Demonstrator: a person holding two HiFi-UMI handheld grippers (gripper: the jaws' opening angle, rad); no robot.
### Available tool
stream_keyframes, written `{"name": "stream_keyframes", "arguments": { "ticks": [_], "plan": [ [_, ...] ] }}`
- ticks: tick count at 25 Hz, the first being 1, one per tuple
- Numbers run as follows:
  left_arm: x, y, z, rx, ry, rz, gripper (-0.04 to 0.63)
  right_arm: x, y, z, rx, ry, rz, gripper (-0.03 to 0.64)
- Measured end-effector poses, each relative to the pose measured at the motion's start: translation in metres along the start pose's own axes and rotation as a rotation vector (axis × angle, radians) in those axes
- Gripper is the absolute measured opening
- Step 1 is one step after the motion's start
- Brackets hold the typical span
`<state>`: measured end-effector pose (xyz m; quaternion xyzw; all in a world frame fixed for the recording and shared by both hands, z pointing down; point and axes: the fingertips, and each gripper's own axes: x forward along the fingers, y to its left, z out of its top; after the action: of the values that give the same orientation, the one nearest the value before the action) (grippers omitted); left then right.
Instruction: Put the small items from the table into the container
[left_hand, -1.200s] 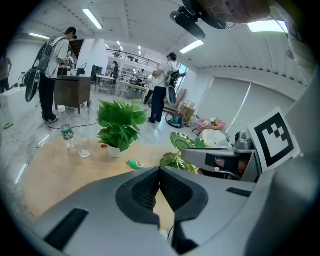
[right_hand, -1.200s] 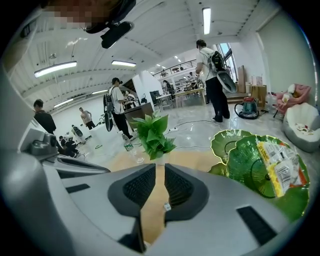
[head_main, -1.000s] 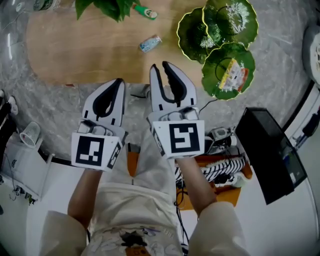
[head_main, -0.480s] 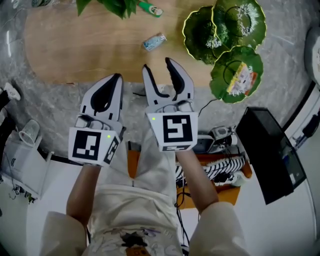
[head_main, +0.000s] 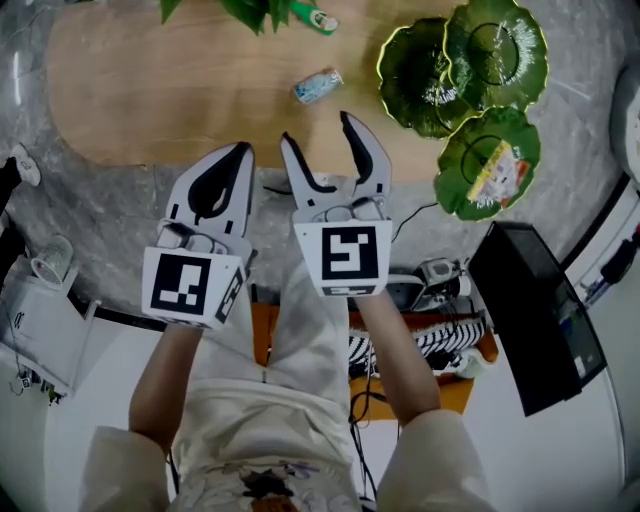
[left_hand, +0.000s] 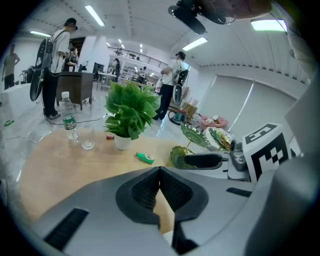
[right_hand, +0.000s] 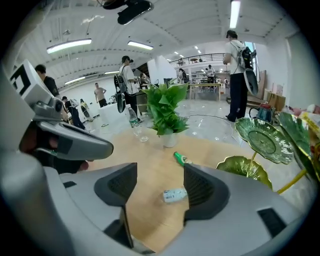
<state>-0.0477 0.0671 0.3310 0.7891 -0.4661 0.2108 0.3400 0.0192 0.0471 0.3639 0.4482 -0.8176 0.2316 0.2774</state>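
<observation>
Right claw (head_main: 318, 132) opening, nothing between its jaws, aimed at the small packet (head_main: 318, 85) on the surface (head_main: 140, 90) beside the leaf-dish container (head_main: 410, 80); probably readying a pick. Left claw (head_main: 236, 152) closed, empty, farther from the dish, idle.

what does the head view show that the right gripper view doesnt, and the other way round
Only the head view: the person's forearms and a black box off the table's right edge.
Only the right gripper view: a water bottle and people standing in the hall behind.
Both: the wooden tabletop, the small white packet, the green tube, the potted plant, the green leaf dishes and the left gripper.
</observation>
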Motion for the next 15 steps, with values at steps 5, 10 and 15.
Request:
{"name": "stream_keyframes", "arguments": {
  "ticks": [5,10,15],
  "plan": [
    [0.003,0.006,-0.006,-0.011,-0.002,0.007,0.009,0.013,0.002,-0.013,-0.063,0.029,0.025,0.358],
    [0.005,0.01,-0.014,-0.02,0.008,0.012,0.009,0.025,-0.004,-0.023,-0.044,0.031,0.038,0.382],
    [0.007,0.015,-0.021,-0.022,0.013,0.012,0.009,0.037,-0.006,-0.034,-0.088,0.056,0.05,0.387]
  ]
}}
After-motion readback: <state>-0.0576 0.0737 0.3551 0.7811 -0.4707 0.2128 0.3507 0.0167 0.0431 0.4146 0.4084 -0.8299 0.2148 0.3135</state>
